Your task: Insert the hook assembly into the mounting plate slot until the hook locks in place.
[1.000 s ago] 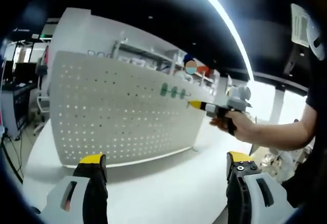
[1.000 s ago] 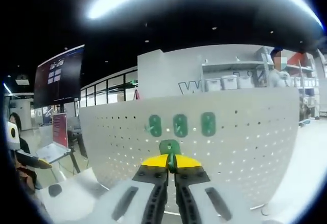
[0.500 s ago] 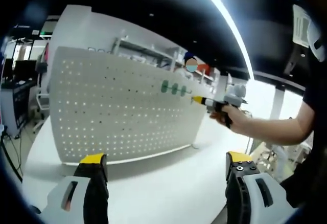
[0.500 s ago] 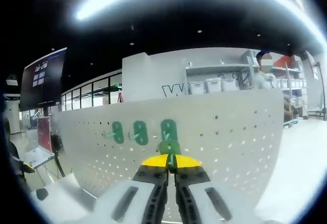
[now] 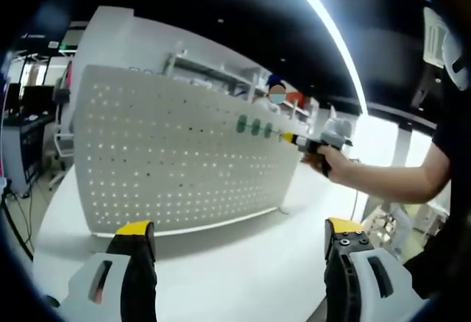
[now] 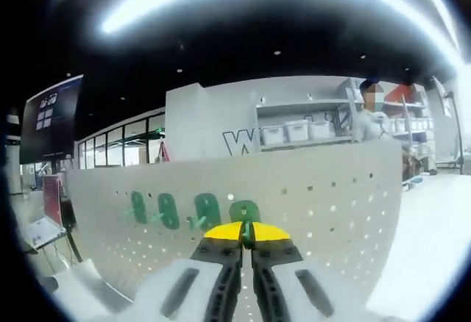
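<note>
– What did the left gripper view show of its own tool?

– The left tool [image 5: 239, 245] stood wide open, yellow-tipped jaws far apart, holding nothing, over the white bench [image 5: 221, 278]. Across the bench stood the perforated white plate [image 5: 169, 160], upright, with three green hooks [image 5: 254, 126] in a row near its upper right. A hand [image 5: 324, 162] held the right tool [image 5: 288, 138] up to the plate just beside that row, its long axis pointing toward the plate.

– And the right gripper view?

– The right tool [image 6: 246, 232] was closed tight on a green hook [image 6: 244, 212], whose rounded top rose upright above the yellow tips against the plate [image 6: 324, 204]. Three more hooks [image 6: 168, 210] sat on the plate to its left. Whether the held hook touched the plate, I couldn't tell.

– Any writing?

– A large letter W [image 6: 237, 141] on the wall behind; nothing more was legible.
</note>
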`<state>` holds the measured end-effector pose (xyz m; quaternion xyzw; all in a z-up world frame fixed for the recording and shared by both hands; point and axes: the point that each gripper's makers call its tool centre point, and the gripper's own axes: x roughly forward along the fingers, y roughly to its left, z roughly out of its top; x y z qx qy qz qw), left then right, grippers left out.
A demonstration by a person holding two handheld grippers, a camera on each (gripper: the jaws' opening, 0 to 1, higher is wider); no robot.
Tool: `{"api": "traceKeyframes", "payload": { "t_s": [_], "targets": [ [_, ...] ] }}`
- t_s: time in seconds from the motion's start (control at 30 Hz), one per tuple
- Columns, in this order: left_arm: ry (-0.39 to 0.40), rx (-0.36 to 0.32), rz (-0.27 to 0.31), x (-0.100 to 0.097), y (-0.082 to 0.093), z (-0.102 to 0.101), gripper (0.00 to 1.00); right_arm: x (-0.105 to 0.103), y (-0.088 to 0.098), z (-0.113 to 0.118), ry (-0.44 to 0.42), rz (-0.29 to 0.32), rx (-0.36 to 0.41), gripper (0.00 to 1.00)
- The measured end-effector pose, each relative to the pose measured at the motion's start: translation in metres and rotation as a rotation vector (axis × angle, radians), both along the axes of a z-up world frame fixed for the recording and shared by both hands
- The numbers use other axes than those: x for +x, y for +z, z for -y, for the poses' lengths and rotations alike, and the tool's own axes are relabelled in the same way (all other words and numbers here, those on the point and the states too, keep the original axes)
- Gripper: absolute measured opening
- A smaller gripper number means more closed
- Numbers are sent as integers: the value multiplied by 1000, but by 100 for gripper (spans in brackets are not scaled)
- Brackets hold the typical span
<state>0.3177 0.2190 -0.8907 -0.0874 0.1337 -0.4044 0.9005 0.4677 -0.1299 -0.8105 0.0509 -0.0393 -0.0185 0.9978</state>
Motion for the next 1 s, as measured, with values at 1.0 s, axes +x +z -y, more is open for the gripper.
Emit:
{"api": "traceKeyframes", "payload": {
  "t_s": [1.0],
  "targets": [
    [19,8,17,2,3,-3,95,12,1,9,-38,39,40,0]
  ]
}}
